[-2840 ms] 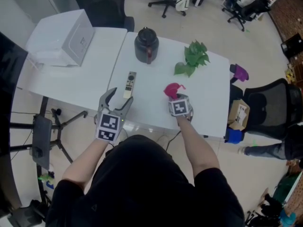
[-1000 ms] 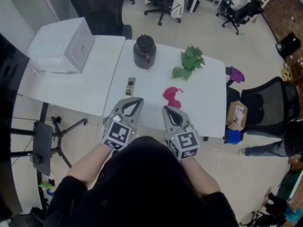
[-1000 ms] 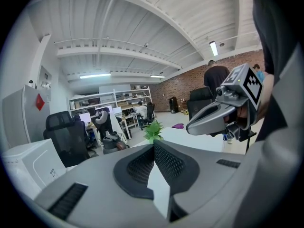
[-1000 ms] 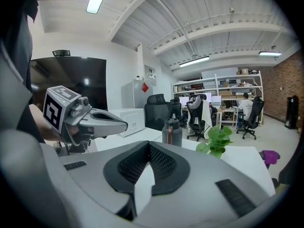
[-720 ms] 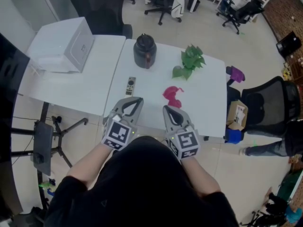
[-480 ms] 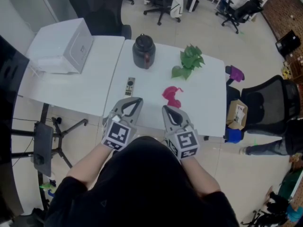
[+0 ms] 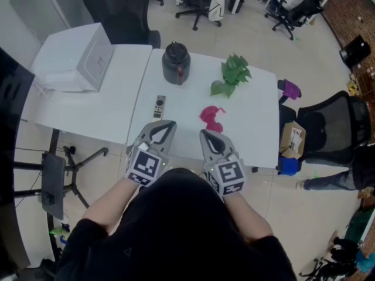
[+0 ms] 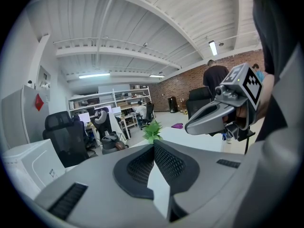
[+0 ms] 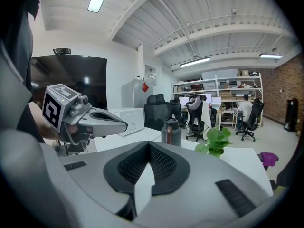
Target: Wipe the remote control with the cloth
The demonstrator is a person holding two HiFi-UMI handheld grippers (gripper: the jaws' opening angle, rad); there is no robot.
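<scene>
Two claws sit side by side at the near edge of the counter (image 7: 253, 124). Your left claw (image 7: 166, 124) and your right claw (image 7: 205, 133) both have their jaws pressed fully together with nothing between them. The remote control (image 7: 159, 106) lies flat on the counter at 12 o'clock from your left claw, apart from it. The pink cloth (image 7: 211, 119) lies crumpled at 12 o'clock from your right claw, at 3 o'clock from the remote control.
</scene>
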